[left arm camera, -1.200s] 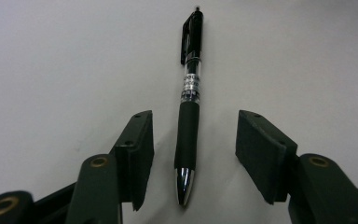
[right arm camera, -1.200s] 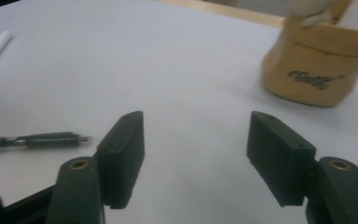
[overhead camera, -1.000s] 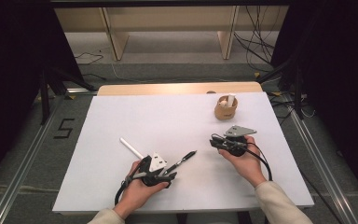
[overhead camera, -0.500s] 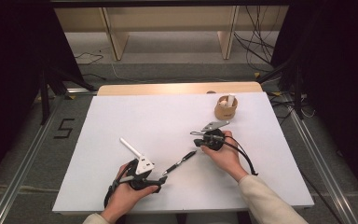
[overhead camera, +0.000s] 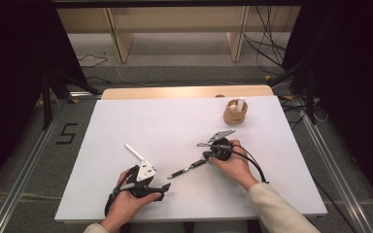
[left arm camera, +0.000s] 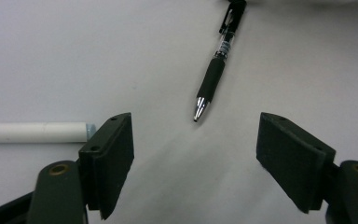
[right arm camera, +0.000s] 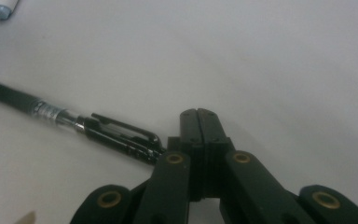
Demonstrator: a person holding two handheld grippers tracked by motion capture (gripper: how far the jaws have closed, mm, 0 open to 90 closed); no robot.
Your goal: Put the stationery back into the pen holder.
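A black click pen (overhead camera: 187,169) lies on the white table top (overhead camera: 175,121), tip toward my left gripper. My left gripper (overhead camera: 161,189) rests at the front left, open, with nothing between its jaws. In the left gripper view the pen (left arm camera: 213,77) lies ahead of the open left gripper (left arm camera: 196,140), its metal tip pointing at the gap. My right gripper (overhead camera: 208,154) sits at the pen's clip end. In the right gripper view the right gripper (right arm camera: 199,114) is shut flush, and the pen (right arm camera: 98,128) lies against the left side of its jaws, not between them.
A white tube (overhead camera: 135,151) lies just behind the left hand; its end (left arm camera: 32,132) sits left of the left jaw. A small brown cup (overhead camera: 235,112) holding something white stands at the back right. Cables trail from both grippers.
The left gripper has let go of the pen and drawn back toward the front left. The right gripper has moved left and forward to the pen's clip end.
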